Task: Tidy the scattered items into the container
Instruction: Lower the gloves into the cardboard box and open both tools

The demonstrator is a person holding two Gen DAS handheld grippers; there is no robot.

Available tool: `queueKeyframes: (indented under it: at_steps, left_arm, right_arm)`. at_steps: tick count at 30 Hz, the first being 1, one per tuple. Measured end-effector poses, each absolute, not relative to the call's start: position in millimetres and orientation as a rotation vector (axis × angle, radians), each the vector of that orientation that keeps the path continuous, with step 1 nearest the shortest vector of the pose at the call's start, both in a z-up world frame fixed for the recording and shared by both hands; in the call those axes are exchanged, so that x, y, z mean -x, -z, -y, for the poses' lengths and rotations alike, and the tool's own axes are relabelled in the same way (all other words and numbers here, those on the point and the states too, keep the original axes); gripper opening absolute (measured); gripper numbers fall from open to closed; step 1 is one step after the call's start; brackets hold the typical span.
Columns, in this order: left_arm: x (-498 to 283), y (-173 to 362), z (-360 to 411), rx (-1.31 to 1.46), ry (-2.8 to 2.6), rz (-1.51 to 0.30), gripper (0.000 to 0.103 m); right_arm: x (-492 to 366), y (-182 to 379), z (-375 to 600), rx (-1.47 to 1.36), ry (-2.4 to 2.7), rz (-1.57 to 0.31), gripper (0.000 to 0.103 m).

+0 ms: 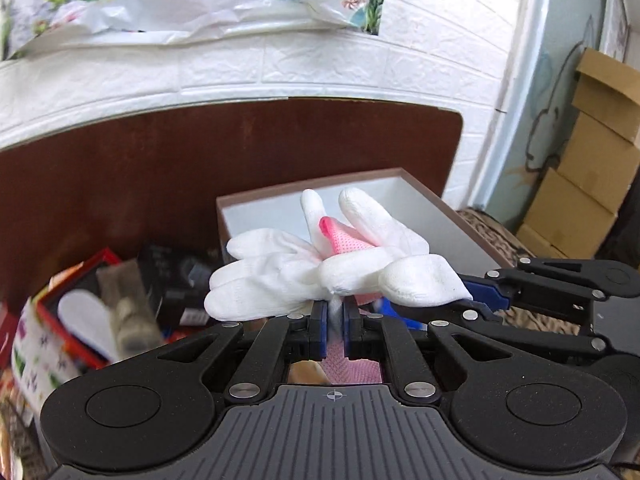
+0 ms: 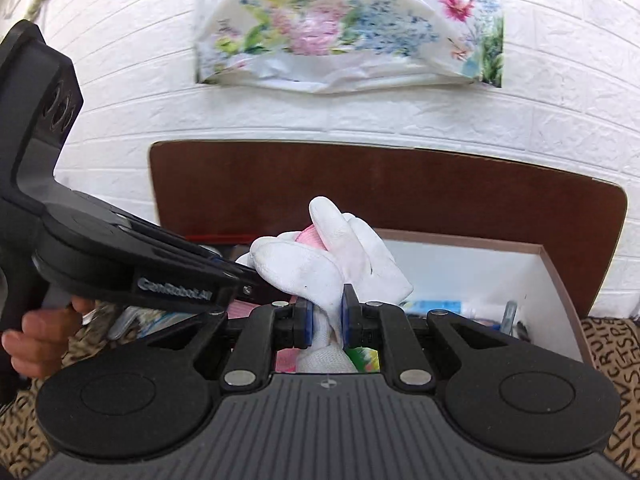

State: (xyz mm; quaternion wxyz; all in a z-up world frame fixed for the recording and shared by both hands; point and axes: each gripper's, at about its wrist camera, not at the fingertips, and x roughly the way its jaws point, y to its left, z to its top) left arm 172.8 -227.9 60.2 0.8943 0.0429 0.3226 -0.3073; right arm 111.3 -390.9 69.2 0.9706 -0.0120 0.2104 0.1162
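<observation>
A bundle of white gloves (image 1: 280, 276) wrapped around a pink mesh piece (image 1: 344, 240) hangs in the air between both grippers. My left gripper (image 1: 335, 308) is shut on its lower edge. My right gripper (image 1: 480, 300) reaches in from the right, its tips tucked under the bundle. In the right wrist view my right gripper (image 2: 325, 312) is shut on the white gloves (image 2: 304, 264), and my left gripper (image 2: 256, 280) comes in from the left onto the same bundle. Behind stands the container, a brown-rimmed box with white walls (image 1: 400, 178) (image 2: 540, 252), holding several small items.
A pile of printed boxes (image 1: 80, 308) lies at the left. A dark brown board (image 1: 240, 152) stands against the white brick wall. Cardboard boxes (image 1: 592, 160) are stacked at the far right. A letter-patterned cloth (image 2: 608, 344) covers the surface. A person's hand (image 2: 36, 336) holds the left gripper.
</observation>
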Motion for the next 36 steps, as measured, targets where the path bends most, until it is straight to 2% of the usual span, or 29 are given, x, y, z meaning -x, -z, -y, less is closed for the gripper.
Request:
queueKeyframes:
  at_steps: [15,17,18,19,20,21,22,23,24,25,26,27,31,36]
  left_arm:
    - [-289.2,-10.2,279.5,-0.137,0.557,-0.747,0.005]
    - [-296.3,-4.0,282.6,-0.143,0.559,-0.760,0.010]
    - [-298.9,-1.3,283.4,-0.145,0.563,-0.762,0.022]
    - [-300.5,0.4,283.3,-0.145,0.570,-0.760,0.031]
    - [-300.7,1.1,282.3,-0.142,0.577,-0.748,0.037]
    - [-299.7,1.2,280.8,-0.138,0.583,-0.734,0.060]
    - [-298.2,0.6,278.3,-0.129,0.589,-0.718,0.089]
    - [-296.5,-0.6,275.0,-0.111,0.593,-0.695,0.095]
    - [-292.1,-2.7,270.9,-0.090,0.612,-0.658,0.098]
    - [-287.8,-4.6,268.2,-0.082,0.610,-0.634,0.099]
    - [-284.0,-6.4,266.9,-0.085,0.607,-0.618,0.101]
    - [-280.7,-7.9,266.6,-0.093,0.607,-0.612,0.103]
    - [-268.4,-9.7,265.1,-0.127,0.602,-0.615,0.103]
    - [-255.8,-9.7,259.4,-0.132,0.591,-0.616,0.103]
  right_arm:
    - [-222.1,-19.4,433.7,0.020,-0.142,-0.554,0.016]
    - [-232.6,-12.5,435.3,0.026,-0.136,-0.581,0.021]
    - [-236.6,-9.3,435.2,0.033,-0.131,-0.594,0.022]
    - [-240.6,-6.4,434.4,0.045,-0.127,-0.607,0.027]
    - [-243.6,-3.8,433.2,0.060,-0.123,-0.621,0.042]
    - [-245.1,-1.8,431.8,0.076,-0.111,-0.632,0.052]
    - [-245.4,-0.4,430.5,0.093,-0.097,-0.638,0.067]
    - [-244.4,0.4,429.3,0.111,-0.088,-0.638,0.070]
    - [-242.7,0.5,428.2,0.128,-0.083,-0.636,0.071]
    - [-240.8,0.0,427.9,0.137,-0.078,-0.635,0.075]
    - [-238.3,-0.2,427.9,0.138,-0.071,-0.634,0.085]
    - [-235.3,-0.5,427.7,0.136,-0.060,-0.633,0.088]
    - [-217.2,-3.8,422.6,0.142,-0.056,-0.621,0.099]
    - [-202.0,-9.3,413.2,0.189,-0.040,-0.620,0.102]
